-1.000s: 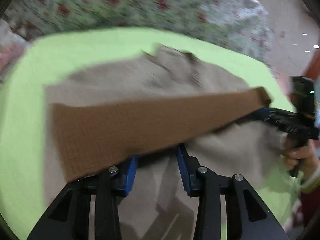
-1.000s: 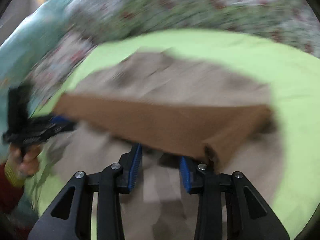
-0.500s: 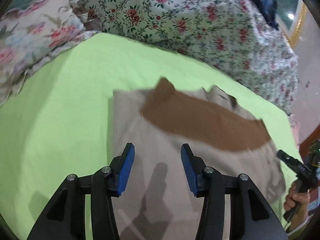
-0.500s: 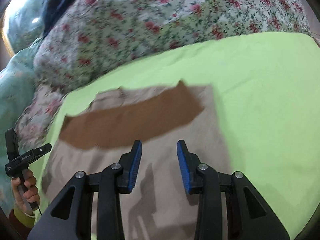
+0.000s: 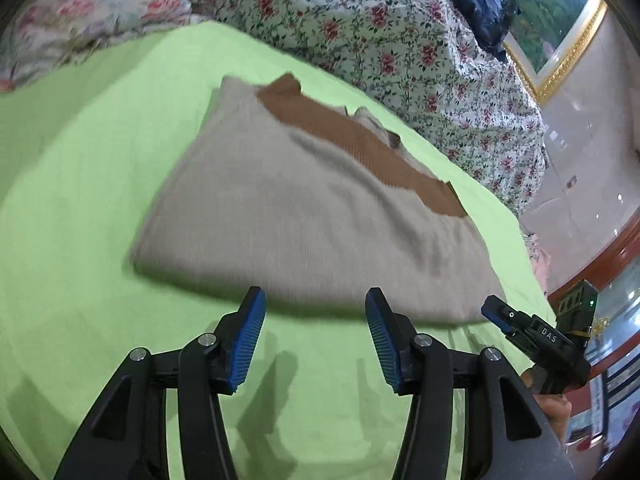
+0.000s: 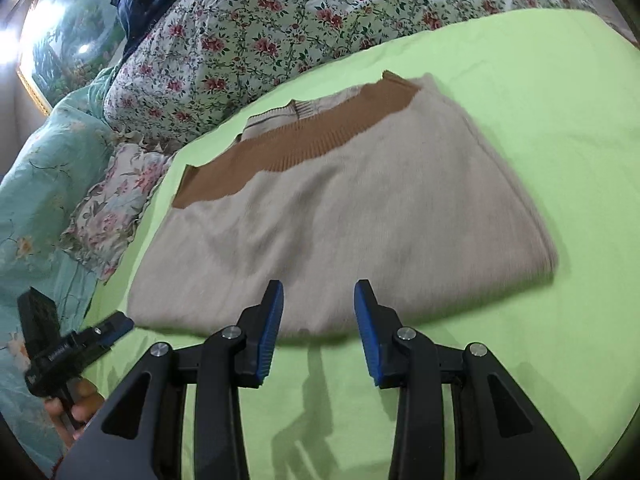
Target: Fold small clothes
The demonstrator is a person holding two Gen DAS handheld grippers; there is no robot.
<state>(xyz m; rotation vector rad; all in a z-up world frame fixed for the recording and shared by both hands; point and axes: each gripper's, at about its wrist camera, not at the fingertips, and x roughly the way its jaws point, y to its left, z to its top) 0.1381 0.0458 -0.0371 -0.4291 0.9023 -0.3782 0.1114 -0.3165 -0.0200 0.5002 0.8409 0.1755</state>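
**Sweater folded flat, both grippers clear of it**

Left wrist view: sweater [image 5: 304, 216], beige knit with a brown ribbed band [image 5: 360, 140] along its far edge, lies folded in half on the green sheet [image 5: 80, 184]. Its near edge is a rounded fold, which suggests the hem was carried up to the far side so the band sits by the neck. The left gripper [image 5: 316, 338] hovers just short of that fold over bare sheet, its jaws opening with nothing between them, so the cloth is released. At lower right the right gripper [image 5: 516, 322] pokes in near the sweater's right near corner, gripped by a hand [image 5: 554, 408]; from here I cannot tell how its jaws stand. Floral bedding [image 5: 400, 32] crowds the far side, leaving little room there.

Right wrist view: the same sweater [image 6: 352, 216] fills the middle, band [image 6: 288, 148] far, fold near. The right gripper [image 6: 318, 332] sits just in front of the fold, jaws parted and empty, touching no cloth. The left gripper [image 6: 80, 344] shows at lower left beside the sweater's left near corner. Green sheet [image 6: 560, 120] is open on the right and near sides, giving room for 1 more sideways fold; the left side is hemmed in by a teal quilt [image 6: 36, 184] and a frilled pillow [image 6: 116, 200].
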